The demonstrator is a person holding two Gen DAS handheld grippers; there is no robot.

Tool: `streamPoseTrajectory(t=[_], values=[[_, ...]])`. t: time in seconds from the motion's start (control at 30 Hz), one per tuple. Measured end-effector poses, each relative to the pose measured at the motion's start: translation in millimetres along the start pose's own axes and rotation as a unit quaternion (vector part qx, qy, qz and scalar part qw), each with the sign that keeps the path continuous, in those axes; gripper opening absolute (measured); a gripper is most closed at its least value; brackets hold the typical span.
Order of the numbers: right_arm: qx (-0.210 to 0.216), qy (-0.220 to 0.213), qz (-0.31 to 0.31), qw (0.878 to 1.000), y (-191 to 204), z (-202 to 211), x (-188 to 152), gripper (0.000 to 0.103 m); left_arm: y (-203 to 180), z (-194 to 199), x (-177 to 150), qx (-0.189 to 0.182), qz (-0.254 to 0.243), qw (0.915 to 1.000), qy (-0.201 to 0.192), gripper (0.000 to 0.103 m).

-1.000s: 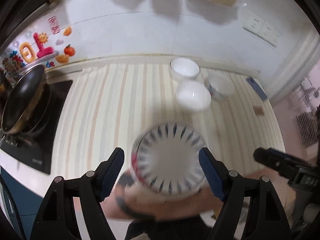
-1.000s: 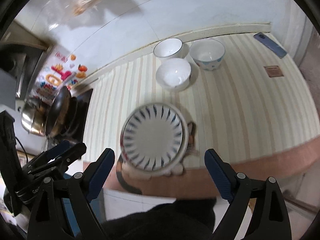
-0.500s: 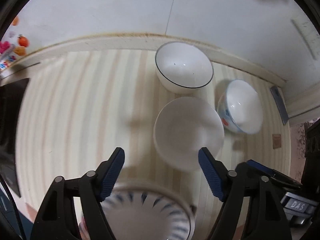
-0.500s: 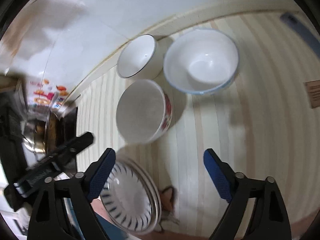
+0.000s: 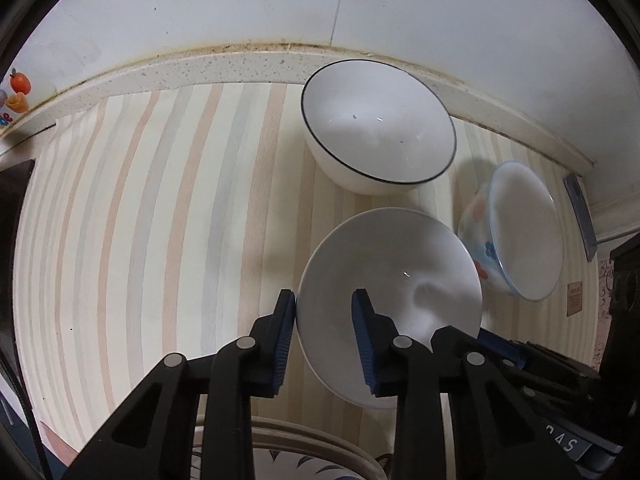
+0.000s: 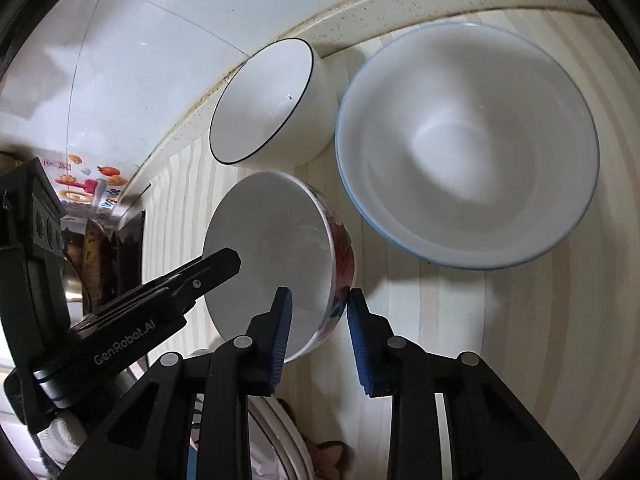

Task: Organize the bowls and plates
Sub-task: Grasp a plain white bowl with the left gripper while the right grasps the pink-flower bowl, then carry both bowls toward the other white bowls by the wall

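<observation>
Three bowls stand on the striped mat. The near one, white inside with a red floral outside (image 5: 396, 280) (image 6: 280, 256), has both grippers on its rim. My left gripper (image 5: 326, 332) straddles its left rim, jaws narrowed around it. My right gripper (image 6: 320, 332) straddles its right rim the same way. Whether the pads press the rim I cannot tell. Behind it is a black-rimmed white bowl (image 5: 380, 124) (image 6: 264, 100). To the right is a blue-rimmed bowl (image 5: 520, 232) (image 6: 468, 144). A blue-patterned plate stack (image 5: 312, 456) (image 6: 280, 432) lies under the grippers.
The striped mat (image 5: 140, 220) reaches back to a speckled counter ledge (image 5: 200, 68) and white wall. A dark stove edge (image 5: 12, 184) and a pan (image 6: 88, 256) are at the left. A phone (image 5: 580, 208) lies at the far right.
Both grippers moved forward from over the plate to the near bowl. Their jaws went from wide open to narrowed around its rim, one on each side.
</observation>
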State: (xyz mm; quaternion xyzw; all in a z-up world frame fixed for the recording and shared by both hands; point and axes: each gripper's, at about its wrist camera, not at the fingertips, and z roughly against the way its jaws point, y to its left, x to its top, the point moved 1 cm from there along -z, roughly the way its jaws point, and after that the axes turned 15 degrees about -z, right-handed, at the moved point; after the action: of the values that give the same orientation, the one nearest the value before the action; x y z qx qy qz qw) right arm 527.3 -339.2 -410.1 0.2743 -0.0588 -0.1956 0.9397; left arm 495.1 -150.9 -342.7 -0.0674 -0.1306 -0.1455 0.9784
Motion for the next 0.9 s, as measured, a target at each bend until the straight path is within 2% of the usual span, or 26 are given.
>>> streamPoseTrajectory(t=[0.2,0.43,0.73,0.9], values=[[-0.007,-0.005,0.023,1.0,2.3,18.1,-14.6,0.031,-10.0,15.8,-10.3,-0.004,-0.01,0.9999,-0.011,0.027],[-0.014,-0.018,0.039,0.999,-10.5,51.9,-40.6,0.031,-40.5,36.7,-30.7,-0.017,-0.028,0.9991,-0.026,0.027],[-0.018,-0.044,0.027,0.999,-54.3,116.9,-80.0,0.031,-104.4,48.8,-55.0,-0.043,-0.089,0.9945,-0.036,0.027],[-0.037,-0.057,0.013,0.998,-82.0,132.5,-103.4,0.031,-134.0,39.9,-72.2,-0.056,-0.114,0.9916,-0.025,0.027]])
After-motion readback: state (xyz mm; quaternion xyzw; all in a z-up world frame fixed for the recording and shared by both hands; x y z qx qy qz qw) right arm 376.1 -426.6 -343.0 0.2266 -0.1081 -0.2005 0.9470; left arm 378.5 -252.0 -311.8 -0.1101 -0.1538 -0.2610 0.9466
